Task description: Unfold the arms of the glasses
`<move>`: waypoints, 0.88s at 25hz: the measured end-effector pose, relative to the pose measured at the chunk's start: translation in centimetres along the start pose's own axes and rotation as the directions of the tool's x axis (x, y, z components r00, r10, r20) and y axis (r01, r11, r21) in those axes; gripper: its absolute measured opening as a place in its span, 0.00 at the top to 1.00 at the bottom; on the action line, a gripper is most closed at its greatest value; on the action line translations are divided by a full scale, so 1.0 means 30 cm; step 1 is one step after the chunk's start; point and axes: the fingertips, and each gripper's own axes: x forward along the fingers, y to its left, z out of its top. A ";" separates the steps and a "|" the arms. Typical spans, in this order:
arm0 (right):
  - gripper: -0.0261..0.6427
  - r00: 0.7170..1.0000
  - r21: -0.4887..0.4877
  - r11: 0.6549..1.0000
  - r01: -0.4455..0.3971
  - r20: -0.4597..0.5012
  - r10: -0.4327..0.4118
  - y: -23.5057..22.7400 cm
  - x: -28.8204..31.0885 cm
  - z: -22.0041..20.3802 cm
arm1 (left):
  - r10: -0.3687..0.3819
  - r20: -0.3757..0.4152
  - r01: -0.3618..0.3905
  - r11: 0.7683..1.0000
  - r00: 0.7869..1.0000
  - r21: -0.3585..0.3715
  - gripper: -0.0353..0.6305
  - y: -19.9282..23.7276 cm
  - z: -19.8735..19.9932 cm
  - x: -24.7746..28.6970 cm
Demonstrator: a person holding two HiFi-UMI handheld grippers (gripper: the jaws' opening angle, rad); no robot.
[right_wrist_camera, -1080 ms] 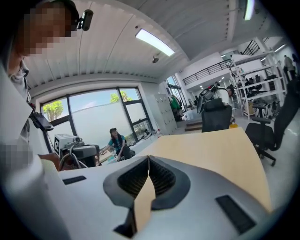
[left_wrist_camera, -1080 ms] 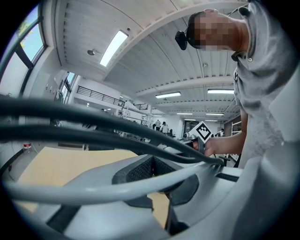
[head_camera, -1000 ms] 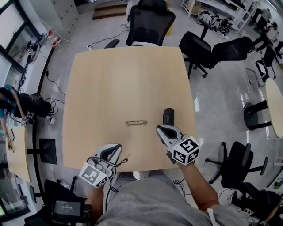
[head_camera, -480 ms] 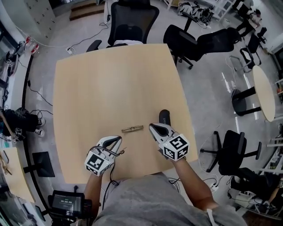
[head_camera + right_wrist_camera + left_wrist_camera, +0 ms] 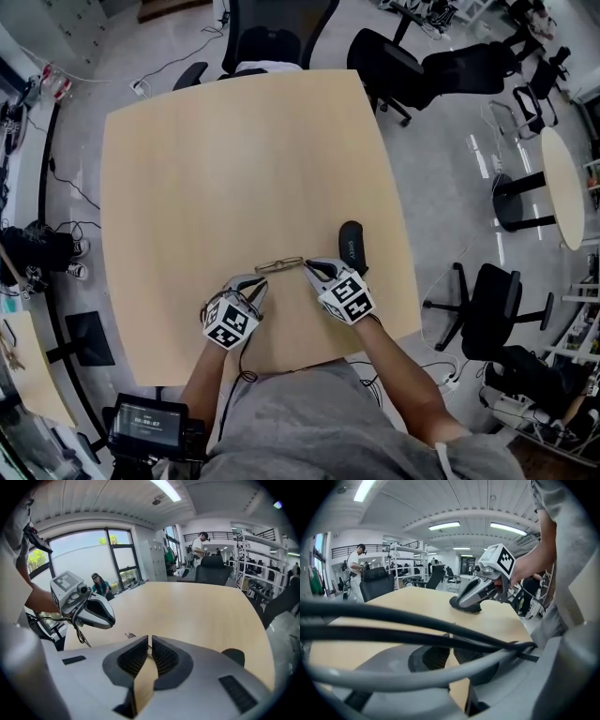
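The folded thin-framed glasses (image 5: 279,265) lie flat on the wooden table (image 5: 244,159), near its front edge. My right gripper (image 5: 310,268) has its tips at the glasses' right end, jaws shut with nothing seen between them. In the right gripper view a bit of the frame (image 5: 130,635) shows just past the right gripper (image 5: 150,649). My left gripper (image 5: 257,285) sits just below the glasses' left end, jaws shut and empty. In the left gripper view, black cables cross in front of the left gripper (image 5: 451,651), and the glasses are not visible there.
A black glasses case (image 5: 352,245) lies right of the right gripper, also seen as the case (image 5: 465,605) and the case (image 5: 233,656). Office chairs (image 5: 267,42) stand at the table's far side. The table's front edge (image 5: 281,361) is close to me.
Both grippers have moved forward over the table toward the glasses, from near the front edge to either end of the frame. The glasses have not moved.
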 end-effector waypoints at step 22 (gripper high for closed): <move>0.94 0.981 -0.105 0.994 0.002 -0.191 -0.022 -0.082 0.198 -0.208 | 0.076 -0.203 -0.033 0.977 0.976 0.211 0.93 0.069 -0.182 0.177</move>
